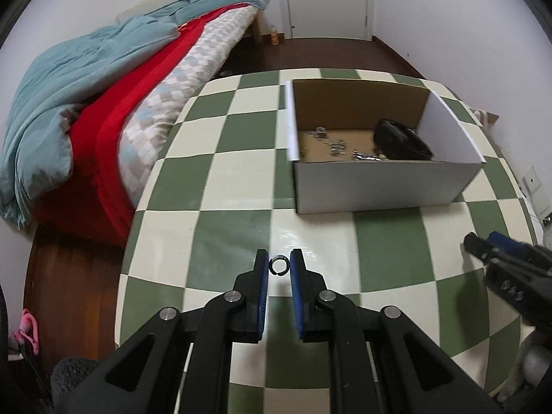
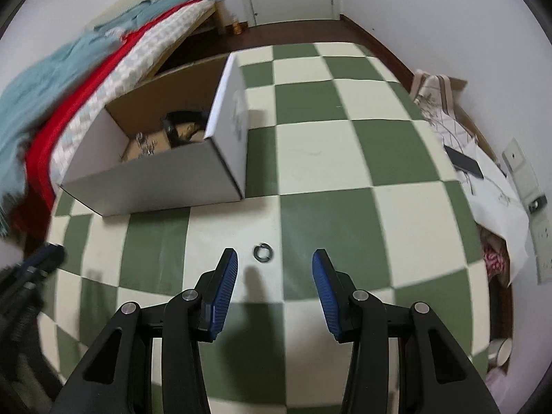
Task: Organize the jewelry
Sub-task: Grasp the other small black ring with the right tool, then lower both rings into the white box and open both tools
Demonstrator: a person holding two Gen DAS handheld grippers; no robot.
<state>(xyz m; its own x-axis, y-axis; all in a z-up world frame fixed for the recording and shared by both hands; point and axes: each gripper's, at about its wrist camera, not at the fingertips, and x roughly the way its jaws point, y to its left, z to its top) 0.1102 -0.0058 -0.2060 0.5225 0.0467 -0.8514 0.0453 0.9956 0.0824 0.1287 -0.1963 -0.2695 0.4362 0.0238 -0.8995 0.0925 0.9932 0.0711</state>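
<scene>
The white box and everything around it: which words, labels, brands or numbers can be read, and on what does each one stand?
None can be read.
The white box has a bluish mark on its side wall: too blurred to read.
The white sheet at the table's right has dark marks: too small to read.

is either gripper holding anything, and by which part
The left gripper pinches a small dark ring by its outer edges. The right gripper is open and holds nothing.

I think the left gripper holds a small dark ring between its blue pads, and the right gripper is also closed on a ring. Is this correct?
Not quite. The left gripper does hold the small dark ring between its blue pads, but the right gripper is open: the right wrist view shows its jaws wide apart, with the small dark open ring lying untouched on the green-and-cream checkered table.
</scene>
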